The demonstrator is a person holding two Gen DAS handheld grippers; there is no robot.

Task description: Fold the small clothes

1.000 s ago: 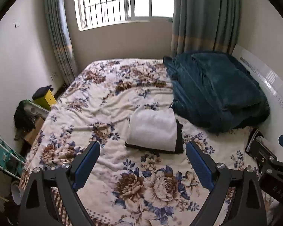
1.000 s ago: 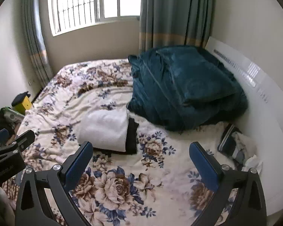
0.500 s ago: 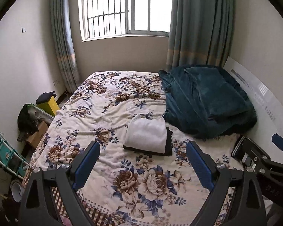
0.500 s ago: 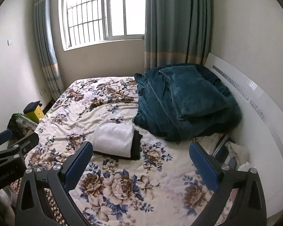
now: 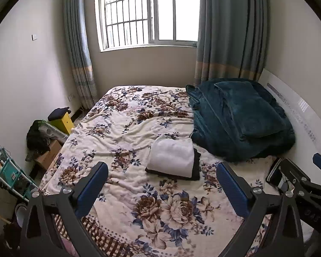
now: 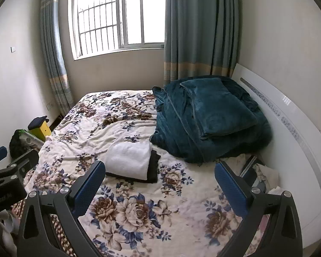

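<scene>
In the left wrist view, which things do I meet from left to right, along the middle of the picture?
Yellow box → white folded cloth → teal blanket → white headboard.

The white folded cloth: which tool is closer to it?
Left, though barely. The left tool sits straight in front of the white folded cloth; the right tool sits off to its right.

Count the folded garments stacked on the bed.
2: a white folded garment on top, a black folded garment directly beneath it, mid-bed beside the teal blanket. Others may be hidden underneath.
</scene>
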